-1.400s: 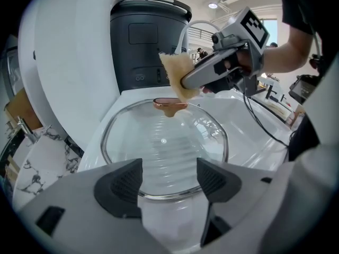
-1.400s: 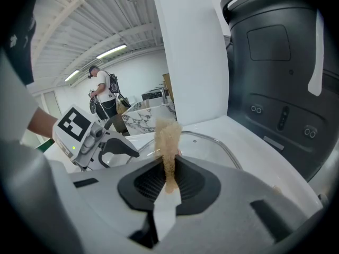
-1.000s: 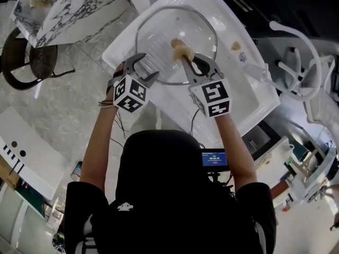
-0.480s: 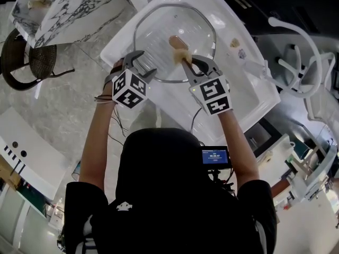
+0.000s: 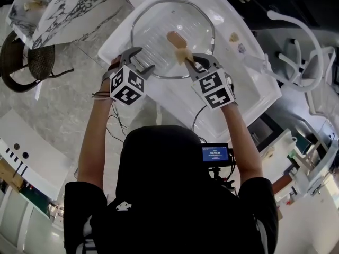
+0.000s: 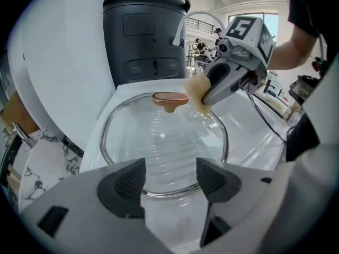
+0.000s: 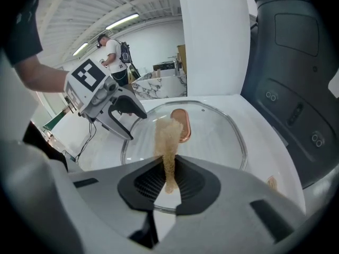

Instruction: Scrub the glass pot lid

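**Sponge goes to work on the glass lid**

Both grippers have moved a little farther over the lid since a second ago, and the sponge is closer to the knob.

The glass pot lid point(image 5: 159, 28) lies flat in a white basin point(image 5: 246, 86) with its pink-brown knob point(image 5: 174, 37) pointing up. The right gripper point(image 7: 168, 180) has its jaws squeezed tight on a tan sponge point(image 5: 183, 54). The sponge sticks out and reaches the glass just beside the knob. The left gripper point(image 6: 170, 179) has its jaws wide apart and holds nothing. It hangs over the near edge of the lid, and the shiny rim point(image 6: 159, 192) shows between the jaws.

I think the lid is hard, smooth and a bit heavy. It looks like it can slide on the slick white basin when the sponge pushes it. It is glass, so a hard knock could crack it. The best places to hold it seem to be the metal rim, where the left gripper already waits, or the knob. The sponge looks soft and bends easily, so it needs a firm pinch.

A small tan scrap point(image 5: 233, 36) lies on the basin, well apart from the lid. A big dark grey machine point(image 6: 145, 30) stands behind the basin. Off to the left are a marble table point(image 5: 69, 9) and a dark chair point(image 5: 21, 57) on a pale stone floor.
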Demonstrator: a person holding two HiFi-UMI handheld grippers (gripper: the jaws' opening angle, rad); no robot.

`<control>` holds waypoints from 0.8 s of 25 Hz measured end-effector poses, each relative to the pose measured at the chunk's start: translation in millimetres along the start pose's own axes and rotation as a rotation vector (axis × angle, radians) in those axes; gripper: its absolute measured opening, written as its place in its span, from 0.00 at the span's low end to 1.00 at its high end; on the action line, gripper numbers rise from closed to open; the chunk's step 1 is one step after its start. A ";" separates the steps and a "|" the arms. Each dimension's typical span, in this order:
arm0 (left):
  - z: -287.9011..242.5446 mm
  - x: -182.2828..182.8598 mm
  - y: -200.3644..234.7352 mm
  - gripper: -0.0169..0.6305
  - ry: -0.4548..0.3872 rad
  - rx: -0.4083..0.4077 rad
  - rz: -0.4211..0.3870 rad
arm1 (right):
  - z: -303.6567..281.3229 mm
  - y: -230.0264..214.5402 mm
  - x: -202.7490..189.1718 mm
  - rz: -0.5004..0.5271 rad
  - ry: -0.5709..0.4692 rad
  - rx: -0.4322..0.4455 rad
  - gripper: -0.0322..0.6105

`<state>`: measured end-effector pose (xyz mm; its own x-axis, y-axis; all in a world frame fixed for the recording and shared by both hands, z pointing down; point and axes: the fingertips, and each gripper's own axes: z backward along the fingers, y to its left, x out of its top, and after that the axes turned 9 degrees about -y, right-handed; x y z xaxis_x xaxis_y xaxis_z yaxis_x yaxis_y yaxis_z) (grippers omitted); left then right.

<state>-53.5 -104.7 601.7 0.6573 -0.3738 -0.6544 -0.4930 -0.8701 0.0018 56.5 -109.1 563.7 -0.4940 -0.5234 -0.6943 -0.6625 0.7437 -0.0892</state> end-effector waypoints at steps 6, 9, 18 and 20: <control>-0.5 -0.5 -0.4 0.48 -0.001 -0.002 -0.007 | 7.7 -19.5 -23.7 0.028 0.098 -0.032 0.09; -0.4 -0.2 -0.1 0.48 0.011 -0.007 -0.009 | 11.4 -28.9 -33.1 0.085 0.156 -0.052 0.09; -0.5 -0.4 -0.1 0.47 0.020 -0.012 -0.013 | 9.8 -47.5 -47.9 0.313 0.274 -0.119 0.09; -0.7 -0.3 -0.4 0.47 0.019 -0.014 -0.015 | 7.4 -49.2 -50.0 0.371 0.291 -0.129 0.09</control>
<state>-53.1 -104.5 602.5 0.6754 -0.3670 -0.6396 -0.4750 -0.8800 0.0033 118.0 -116.5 597.5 -0.8349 -0.3407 -0.4322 -0.4671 0.8540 0.2291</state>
